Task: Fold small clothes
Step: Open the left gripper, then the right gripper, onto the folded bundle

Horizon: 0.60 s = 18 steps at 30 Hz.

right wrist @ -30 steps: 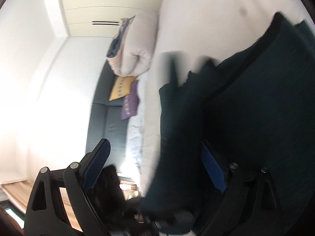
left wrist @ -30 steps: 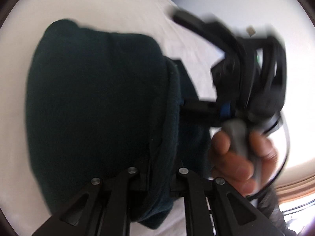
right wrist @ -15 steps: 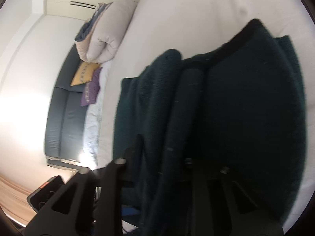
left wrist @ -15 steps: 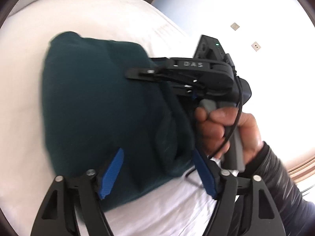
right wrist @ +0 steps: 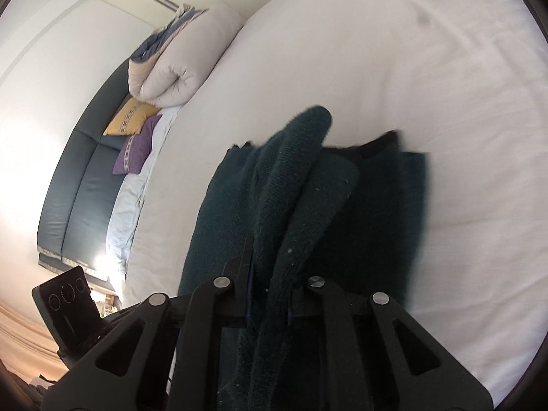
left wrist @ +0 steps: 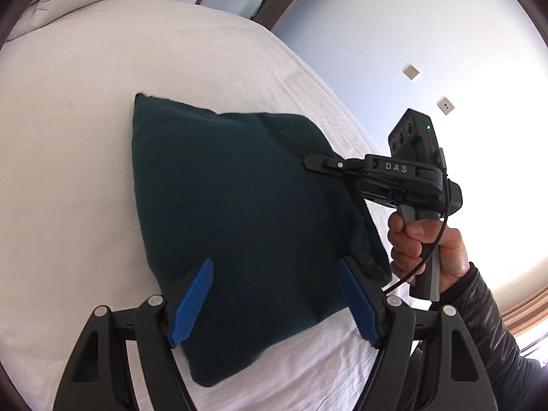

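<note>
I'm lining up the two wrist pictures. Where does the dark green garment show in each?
Left wrist: the dark green garment fills the centre, lying on the white bed, its right edge pinched by the right claw.
Right wrist: it rises from bottom centre, a fold clamped between the fingers.
Shared landmark: the white bed.

I am reading just one piece of lettering: "DAS", in pale capitals, is showing on the black body of the right gripper (left wrist: 316,163), on its side face behind the fingers, in the left wrist view. I am seeing a small green light glowing on the block above it, but no characters beside it. The two small wall plates (left wrist: 411,72) are carrying nothing I can read, possibly because they are too small. In the right wrist view I am finding no text.
</note>
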### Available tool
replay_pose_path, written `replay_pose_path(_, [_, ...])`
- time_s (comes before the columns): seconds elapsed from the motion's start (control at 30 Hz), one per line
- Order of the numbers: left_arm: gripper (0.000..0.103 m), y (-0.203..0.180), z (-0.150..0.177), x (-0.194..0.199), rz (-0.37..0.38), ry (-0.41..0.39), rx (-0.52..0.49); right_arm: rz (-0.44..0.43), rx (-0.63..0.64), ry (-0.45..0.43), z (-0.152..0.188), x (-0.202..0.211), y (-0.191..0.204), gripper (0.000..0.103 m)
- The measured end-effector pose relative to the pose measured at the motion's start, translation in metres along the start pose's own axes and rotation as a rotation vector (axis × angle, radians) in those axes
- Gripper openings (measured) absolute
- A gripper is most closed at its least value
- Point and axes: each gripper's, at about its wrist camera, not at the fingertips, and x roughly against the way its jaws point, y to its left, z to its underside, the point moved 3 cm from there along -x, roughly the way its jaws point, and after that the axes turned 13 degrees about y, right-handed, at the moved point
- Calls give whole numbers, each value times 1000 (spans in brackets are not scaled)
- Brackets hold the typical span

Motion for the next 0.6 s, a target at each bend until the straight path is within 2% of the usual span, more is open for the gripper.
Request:
replay_pose_path(0.03, [77, -5, 8, 0, -4, 6, -6, 4, -14, 0, 1, 5, -7, 12])
replay_pose_path(0.13, [77, -4, 3, -8, -8, 17, -15, 65, -48, -6, 6, 9, -40, 12])
replay_pose_path(0.23, [77, -5, -1, -19, -19, 27, -18, -45, -113, -41, 12, 10, -66, 11])
replay_pose_path(0.4, [77, 7, -10, -19, -53, 26, -17, -78, -148, -28, 22, 10, -59, 15])
replay_pose_path(0.47, [77, 6, -7, -16, -59, 12, -20, -74, -125, -38, 35, 17, -47, 17])
replay_pose_path(0.6, [77, 0, -3, -16, -132, -8, -74, 3, -70, -35, 75, 26, -19, 18])
